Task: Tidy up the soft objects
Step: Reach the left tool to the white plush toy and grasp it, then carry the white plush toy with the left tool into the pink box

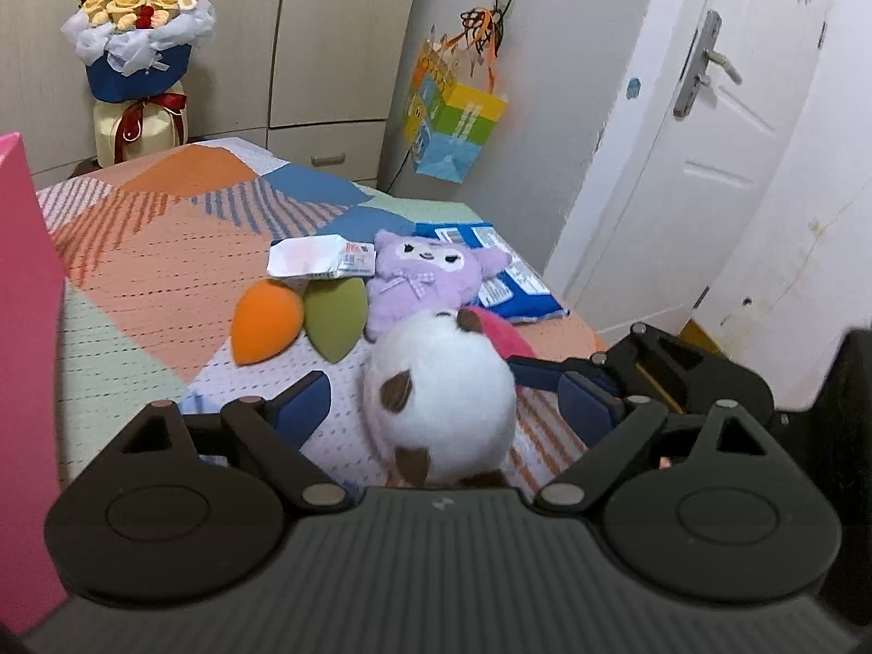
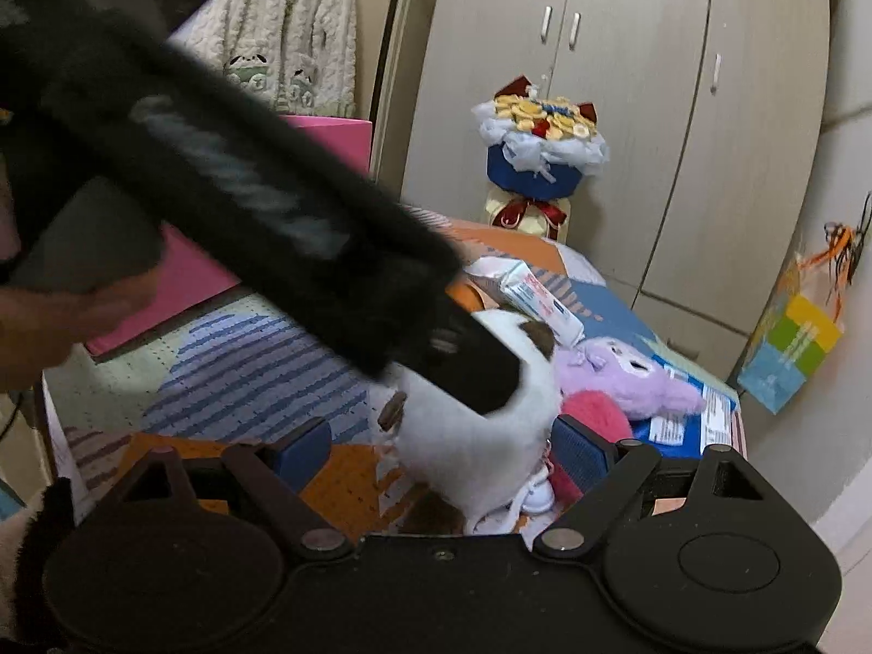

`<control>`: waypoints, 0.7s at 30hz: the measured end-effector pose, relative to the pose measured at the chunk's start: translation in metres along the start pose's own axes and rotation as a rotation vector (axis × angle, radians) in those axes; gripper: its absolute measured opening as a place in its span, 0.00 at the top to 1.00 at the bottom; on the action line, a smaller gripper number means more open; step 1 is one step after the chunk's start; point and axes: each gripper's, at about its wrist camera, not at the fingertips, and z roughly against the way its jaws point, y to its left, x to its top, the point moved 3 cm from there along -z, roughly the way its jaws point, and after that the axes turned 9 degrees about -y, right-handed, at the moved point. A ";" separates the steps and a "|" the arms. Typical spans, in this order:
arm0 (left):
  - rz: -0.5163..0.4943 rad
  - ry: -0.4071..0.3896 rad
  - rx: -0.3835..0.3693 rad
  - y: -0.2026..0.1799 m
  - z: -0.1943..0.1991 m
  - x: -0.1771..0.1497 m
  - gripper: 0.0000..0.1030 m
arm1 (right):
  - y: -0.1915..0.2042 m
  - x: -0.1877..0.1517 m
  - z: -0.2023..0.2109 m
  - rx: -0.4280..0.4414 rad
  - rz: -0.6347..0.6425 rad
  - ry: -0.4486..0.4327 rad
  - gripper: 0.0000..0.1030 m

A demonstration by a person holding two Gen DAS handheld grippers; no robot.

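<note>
A white plush with brown patches (image 1: 441, 403) sits on the patchwork bed, between the open fingers of my left gripper (image 1: 444, 406). It also shows in the right wrist view (image 2: 479, 436), between the open fingers of my right gripper (image 2: 444, 449). The left gripper's body (image 2: 272, 207) crosses that view, blurred, over the plush. Behind it lie a purple plush (image 1: 430, 278), a pink plush (image 1: 504, 335), an orange cushion (image 1: 266, 319) and a green cushion (image 1: 333, 316). Neither gripper's pads touch the white plush as far as I can see.
A pink box (image 1: 24, 381) stands at the left, also seen in the right wrist view (image 2: 180, 272). A white packet (image 1: 319, 257) and a blue packet (image 1: 507, 278) lie on the bed (image 1: 163, 250). A flower bouquet (image 1: 136, 60), wardrobe, hanging gift bag (image 1: 452, 120) and door (image 1: 703, 163) are behind.
</note>
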 end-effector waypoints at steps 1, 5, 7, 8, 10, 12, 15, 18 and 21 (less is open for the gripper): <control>0.006 -0.003 0.001 0.001 -0.003 0.000 0.20 | 0.001 0.000 -0.001 -0.003 0.010 -0.006 0.13; 0.035 0.017 0.003 0.008 -0.015 -0.004 0.31 | 0.002 -0.001 -0.009 -0.026 0.037 -0.006 0.14; 0.072 0.052 -0.002 0.013 -0.022 -0.008 0.34 | 0.002 -0.002 -0.012 -0.036 0.047 0.003 0.15; 0.094 0.060 -0.013 0.016 -0.024 -0.010 0.35 | 0.002 -0.002 -0.014 -0.037 0.050 0.010 0.17; 0.132 0.068 -0.040 0.020 -0.026 -0.013 0.40 | 0.001 -0.003 -0.017 -0.042 0.052 0.021 0.17; 0.147 0.064 -0.049 0.021 -0.026 -0.015 0.42 | 0.001 -0.003 -0.020 -0.048 0.048 0.035 0.18; 0.132 0.055 -0.051 0.020 -0.024 -0.019 0.44 | 0.001 -0.005 -0.023 -0.050 0.054 0.049 0.20; 0.129 0.050 -0.054 0.021 -0.021 -0.021 0.46 | 0.005 -0.003 -0.027 -0.055 0.072 0.054 0.21; 0.127 0.056 -0.047 0.021 -0.014 -0.021 0.46 | 0.009 0.000 -0.025 -0.063 0.067 0.045 0.26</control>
